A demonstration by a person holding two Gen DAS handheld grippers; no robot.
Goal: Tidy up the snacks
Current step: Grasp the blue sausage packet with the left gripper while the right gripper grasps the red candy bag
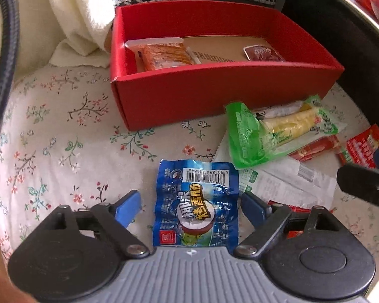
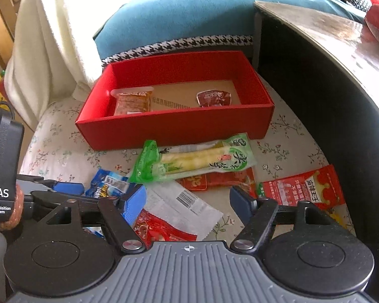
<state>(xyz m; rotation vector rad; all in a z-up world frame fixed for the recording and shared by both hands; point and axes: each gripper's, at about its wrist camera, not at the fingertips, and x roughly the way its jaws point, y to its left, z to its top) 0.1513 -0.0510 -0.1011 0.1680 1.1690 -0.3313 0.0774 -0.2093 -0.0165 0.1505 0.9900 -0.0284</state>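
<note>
A red box (image 1: 214,96) (image 2: 174,126) stands on the floral cloth and holds an orange packet (image 1: 164,55) (image 2: 132,102) and a small dark red packet (image 1: 261,53) (image 2: 213,98). My left gripper (image 1: 190,205) is open, its blue fingers on either side of a blue snack packet (image 1: 197,204) (image 2: 108,185); contact cannot be told. A green bamboo-shoot packet (image 1: 278,131) (image 2: 194,160) lies in front of the box. My right gripper (image 2: 189,202) is open above a white-backed packet (image 2: 182,207) and red packets (image 2: 303,186).
A dark curved table (image 2: 328,101) rises on the right. A blue cushion (image 2: 179,15) and a white towel (image 2: 53,32) lie behind the box. More red packets (image 1: 315,147) lie at the right of the cloth.
</note>
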